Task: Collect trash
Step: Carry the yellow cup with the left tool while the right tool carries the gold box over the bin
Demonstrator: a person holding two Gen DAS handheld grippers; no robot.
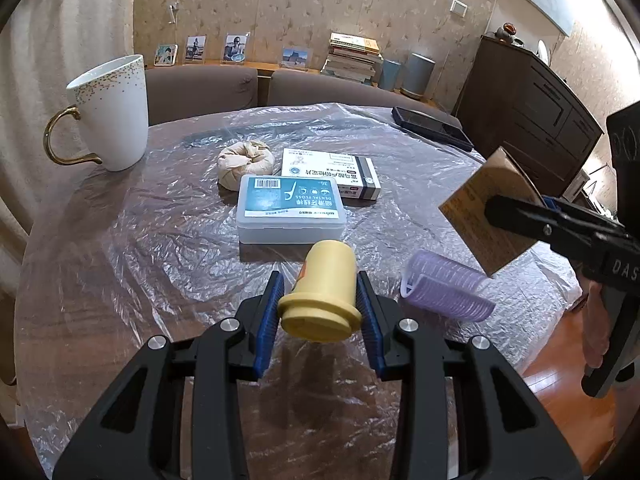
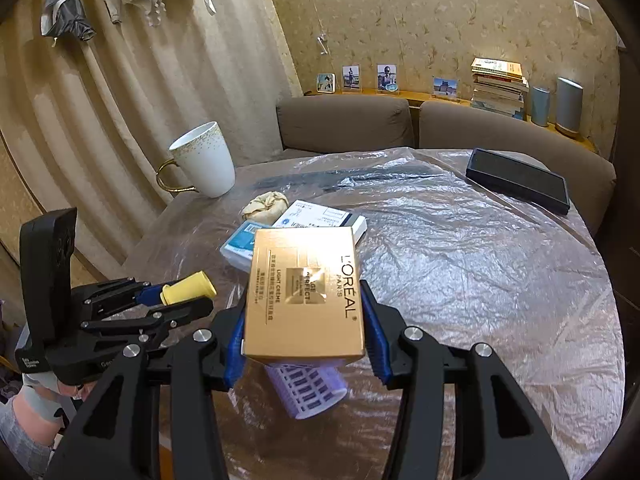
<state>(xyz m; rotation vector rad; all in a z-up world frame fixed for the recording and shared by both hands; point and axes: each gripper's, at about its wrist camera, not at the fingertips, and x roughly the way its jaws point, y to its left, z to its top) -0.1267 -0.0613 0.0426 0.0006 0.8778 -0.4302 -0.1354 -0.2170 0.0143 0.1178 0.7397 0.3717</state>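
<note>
Your near table (image 1: 100, 280) edge and its right half are open plastic sheet, so tongs pass freely there. The centre is blocked by a cluster: floss box (image 1: 290, 208), medicine carton (image 1: 332, 172) and cloth bundle (image 1: 245, 164), touching or nearly so. A purple roller (image 1: 444, 290) lies near-right. A mug (image 1: 110, 112) guards the far left and a dark tray (image 2: 520, 180) the far right.

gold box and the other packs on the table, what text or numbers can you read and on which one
"L'ORÉAL PARIS", "AGE PERFECT", "LIGHT CRÈME": gold box held in the right gripper.
"DENTAL FLOSS", "36": teal label of the clear floss case, seen upside down; its Chinese line and barcode digits are too small.
White medicine box: print too small and blurred.
Yellow cup in the left gripper: only an orange mark, unreadable.
"DAS": partial lettering on the right gripper body.
</note>
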